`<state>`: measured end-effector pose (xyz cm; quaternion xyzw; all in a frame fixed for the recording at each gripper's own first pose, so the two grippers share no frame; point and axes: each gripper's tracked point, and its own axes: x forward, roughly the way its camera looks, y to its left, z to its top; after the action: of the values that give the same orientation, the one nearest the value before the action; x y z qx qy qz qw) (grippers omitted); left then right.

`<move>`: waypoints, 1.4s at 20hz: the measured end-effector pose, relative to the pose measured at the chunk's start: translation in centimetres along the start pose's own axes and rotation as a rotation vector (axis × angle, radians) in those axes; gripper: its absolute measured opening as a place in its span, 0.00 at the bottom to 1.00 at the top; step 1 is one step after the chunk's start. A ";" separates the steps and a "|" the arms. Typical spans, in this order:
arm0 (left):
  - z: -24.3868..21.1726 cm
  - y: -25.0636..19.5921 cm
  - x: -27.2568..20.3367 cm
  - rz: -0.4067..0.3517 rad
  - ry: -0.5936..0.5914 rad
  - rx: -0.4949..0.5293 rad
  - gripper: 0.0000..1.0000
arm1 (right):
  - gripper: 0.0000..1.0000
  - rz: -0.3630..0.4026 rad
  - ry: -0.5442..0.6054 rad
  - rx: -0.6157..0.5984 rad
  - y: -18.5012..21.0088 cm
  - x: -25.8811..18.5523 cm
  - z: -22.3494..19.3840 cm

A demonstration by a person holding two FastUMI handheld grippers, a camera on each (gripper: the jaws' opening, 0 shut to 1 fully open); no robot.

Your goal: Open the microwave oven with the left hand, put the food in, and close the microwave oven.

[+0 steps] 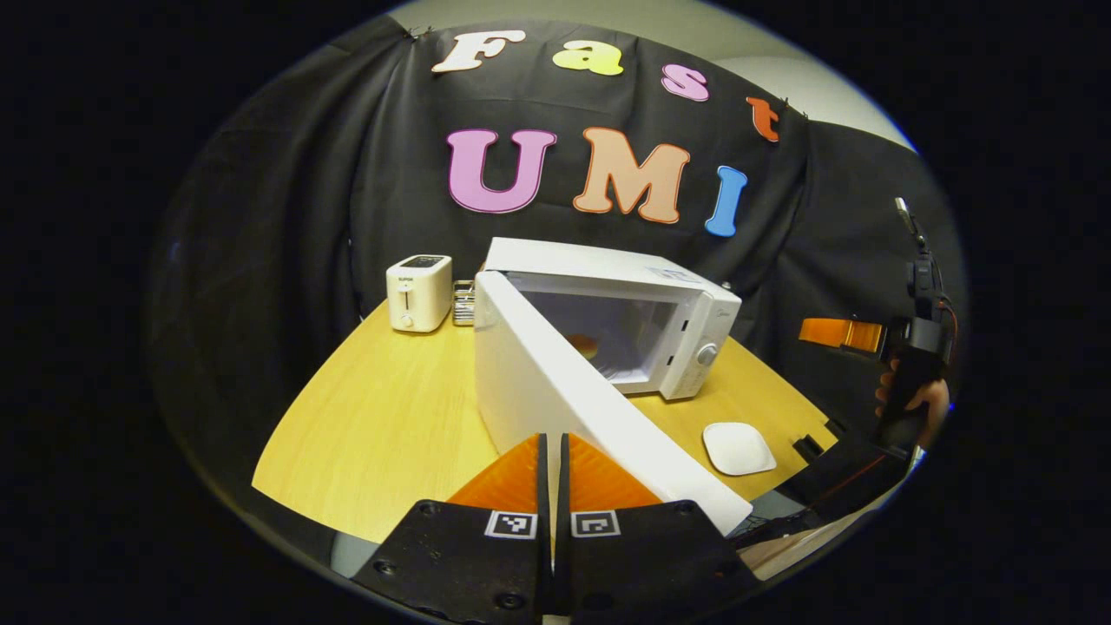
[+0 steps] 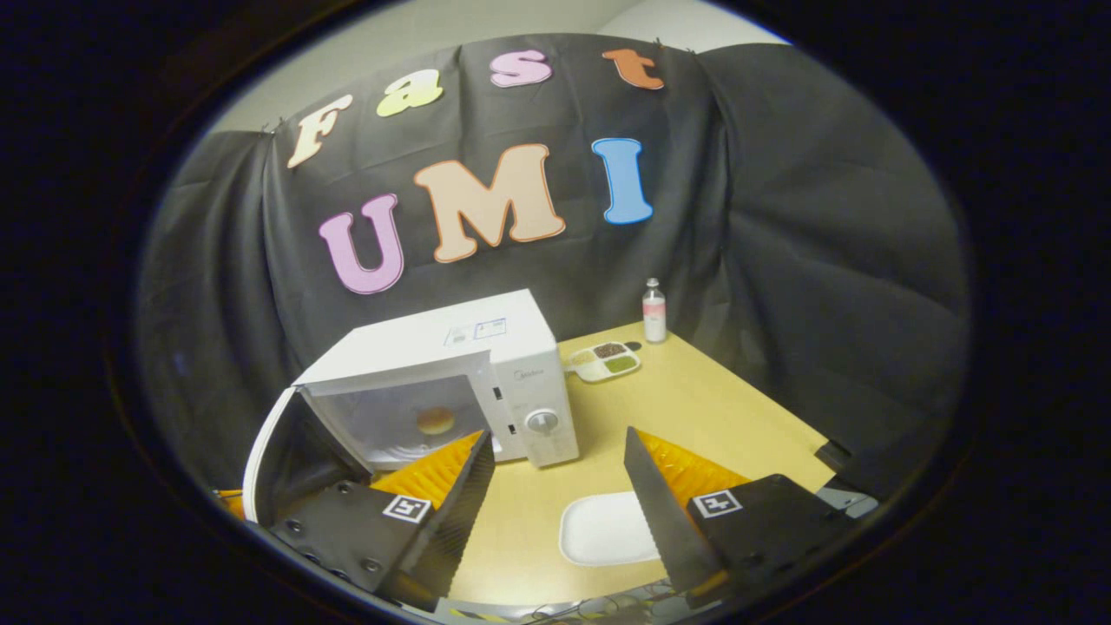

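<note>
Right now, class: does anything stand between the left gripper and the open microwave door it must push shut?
Nothing visible does. The left gripper, jaws together, sits right beside the door, and the food is already inside the microwave.

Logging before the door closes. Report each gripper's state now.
Left gripper: shut, holding nothing.
Right gripper: open, empty, above the white plate.

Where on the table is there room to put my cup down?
Bare tabletop lies between the toaster and the open microwave door. More lies right of the microwave, between the white plate and the snack tray. Right in front of the microwave it's crowded.
</note>
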<state>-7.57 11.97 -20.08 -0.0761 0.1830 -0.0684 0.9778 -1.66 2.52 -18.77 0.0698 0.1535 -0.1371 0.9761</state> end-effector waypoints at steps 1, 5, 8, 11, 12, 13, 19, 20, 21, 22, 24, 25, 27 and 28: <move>0.2 -0.8 0.3 -0.010 -0.001 -0.004 0.00 | 0.93 0.000 -0.002 -0.001 -0.4 0.0 0.3; 0.6 -3.5 1.7 -0.035 -0.015 -0.001 0.00 | 0.93 -0.008 -0.010 -0.005 -2.2 0.3 1.3; 0.8 -5.9 2.8 -0.063 -0.020 -0.011 0.00 | 0.93 0.001 -0.003 0.005 -3.1 0.5 1.7; 1.2 -8.2 3.9 -0.075 -0.030 -0.008 0.00 | 0.93 0.011 -0.002 -0.002 -4.1 0.9 1.8; 1.3 -8.9 4.4 -0.079 -0.035 -0.006 0.00 | 0.93 0.014 -0.001 -0.007 -4.3 1.1 1.9; 1.5 -9.6 4.9 -0.083 -0.039 -0.004 0.00 | 0.93 0.019 0.002 -0.009 -4.6 1.1 1.9; 2.4 -13.4 7.8 -0.110 -0.059 -0.051 0.00 | 0.93 0.048 0.029 -0.011 -6.0 1.4 1.1; 2.4 -13.8 8.2 -0.109 -0.060 -0.058 0.00 | 0.93 0.048 0.033 -0.013 -6.3 1.4 1.1; 2.4 -14.1 8.7 -0.103 -0.061 -0.060 0.00 | 0.93 0.051 0.036 -0.012 -6.7 1.2 1.0; 2.3 -14.5 9.2 -0.096 -0.061 -0.058 0.00 | 0.93 0.055 0.038 -0.009 -6.9 1.2 0.9; 2.4 -15.1 10.1 -0.090 -0.062 -0.044 0.00 | 0.93 0.059 0.040 -0.014 -7.2 1.4 0.8; 2.5 -15.4 10.6 -0.088 -0.062 -0.038 0.00 | 0.93 0.060 0.041 -0.017 -7.3 1.4 0.7; 2.8 -15.9 11.7 -0.089 -0.066 -0.037 0.00 | 0.93 0.065 0.040 -0.016 -7.6 1.7 0.6; 2.9 -16.3 12.3 -0.090 -0.069 -0.041 0.00 | 0.93 0.069 0.043 -0.016 -7.6 1.8 0.5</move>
<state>3.15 -5.62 -18.82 -0.1066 0.1469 -0.1057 0.9777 -2.06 -5.23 -19.53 0.0702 0.1729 -0.1006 0.9773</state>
